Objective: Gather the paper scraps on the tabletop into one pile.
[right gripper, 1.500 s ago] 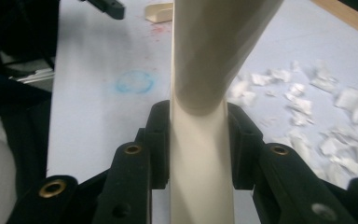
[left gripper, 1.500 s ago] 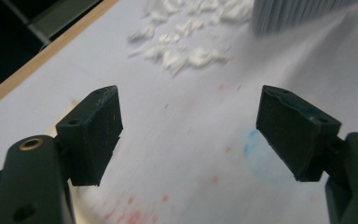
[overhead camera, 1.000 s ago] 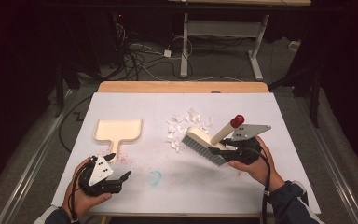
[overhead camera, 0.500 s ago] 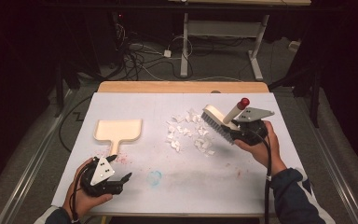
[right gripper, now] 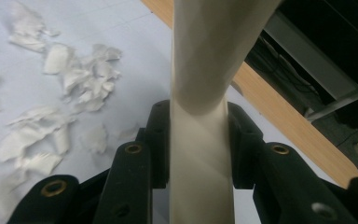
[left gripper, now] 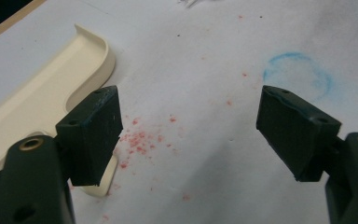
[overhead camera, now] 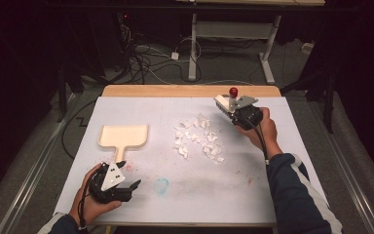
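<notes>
My right gripper (overhead camera: 233, 111) clamps the brush (right gripper: 200, 140) handle, raised beyond the paper scraps (overhead camera: 198, 139). My left gripper (left gripper: 189, 135) rests open near the dustpan (overhead camera: 122, 136).

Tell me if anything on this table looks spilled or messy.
Yes. Torn white paper scraps lie scattered mid-table on the white sheet, and red specks plus a smudged blue ring stain it near the cream plastic dustpan.

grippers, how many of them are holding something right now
1. The right gripper, at the table's far right, is clamped on the brush; the left gripper, near the dustpan, is open and empty.
</notes>
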